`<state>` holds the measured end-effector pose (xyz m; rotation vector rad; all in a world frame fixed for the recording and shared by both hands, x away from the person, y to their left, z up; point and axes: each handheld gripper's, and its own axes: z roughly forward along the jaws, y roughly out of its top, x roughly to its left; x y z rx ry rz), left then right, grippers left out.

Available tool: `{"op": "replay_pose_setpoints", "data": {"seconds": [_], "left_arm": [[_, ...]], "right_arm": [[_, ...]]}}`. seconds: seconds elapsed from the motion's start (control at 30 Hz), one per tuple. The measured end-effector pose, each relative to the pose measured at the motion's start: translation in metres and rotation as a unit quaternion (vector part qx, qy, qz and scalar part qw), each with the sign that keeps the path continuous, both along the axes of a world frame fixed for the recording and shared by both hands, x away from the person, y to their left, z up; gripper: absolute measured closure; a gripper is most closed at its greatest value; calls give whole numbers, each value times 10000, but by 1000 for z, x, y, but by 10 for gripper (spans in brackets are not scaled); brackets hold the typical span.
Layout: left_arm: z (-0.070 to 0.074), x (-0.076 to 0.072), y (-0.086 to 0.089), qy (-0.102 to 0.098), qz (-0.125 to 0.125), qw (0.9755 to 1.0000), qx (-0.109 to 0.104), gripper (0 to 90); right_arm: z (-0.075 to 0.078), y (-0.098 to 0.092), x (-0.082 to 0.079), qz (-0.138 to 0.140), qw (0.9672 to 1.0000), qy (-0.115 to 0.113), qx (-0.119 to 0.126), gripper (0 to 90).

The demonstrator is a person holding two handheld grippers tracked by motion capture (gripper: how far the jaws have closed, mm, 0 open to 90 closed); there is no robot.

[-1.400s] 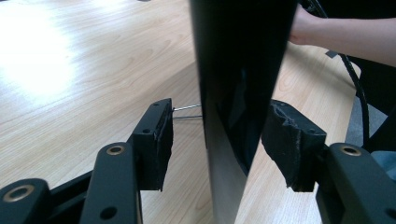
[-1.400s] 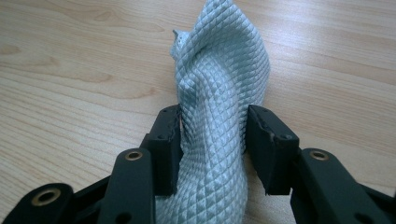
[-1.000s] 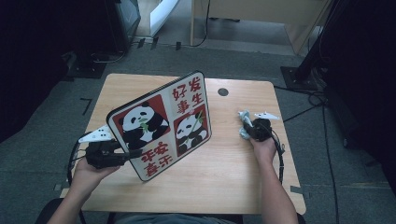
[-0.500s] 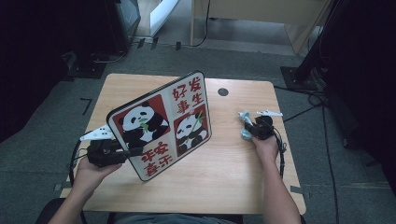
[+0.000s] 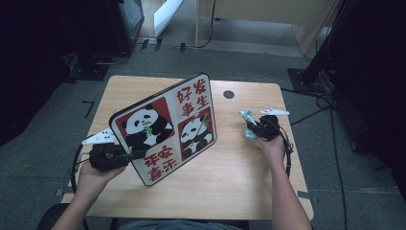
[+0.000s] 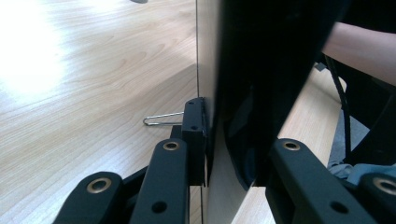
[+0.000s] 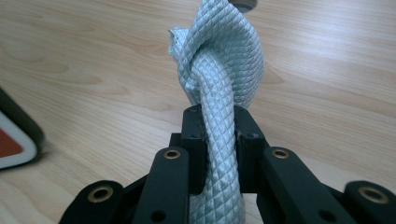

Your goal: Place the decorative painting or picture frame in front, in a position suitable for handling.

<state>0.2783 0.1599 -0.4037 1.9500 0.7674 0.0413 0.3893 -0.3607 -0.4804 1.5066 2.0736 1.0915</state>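
While the left gripper (image 5: 125, 156) at the lower left of the high view had just been closing its jaws, they now clamped the edge of the panda board (image 5: 167, 127), which stood tilted at mid-frame. The far pad's contact was hard to see, so the hold seemed firm rather than certain. At the right, the right gripper (image 5: 253, 128) pinched the pale cloth (image 7: 219, 74) and had lifted it slightly since a second earlier, probably ready to wipe the board.
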Motion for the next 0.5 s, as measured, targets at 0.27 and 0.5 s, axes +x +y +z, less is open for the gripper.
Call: {"op": "replay_pose_setpoints", "data": {"seconds": [0.27,0.5], "left_arm": [[0,1,1,50,47,10000,-55,786],[-1,2,1,112,42,9998,-161,777]], "right_arm": [[12,16,-4,420,9991,-58,53,783],[23,21,-10,644,9977,-80,196,783]]}}
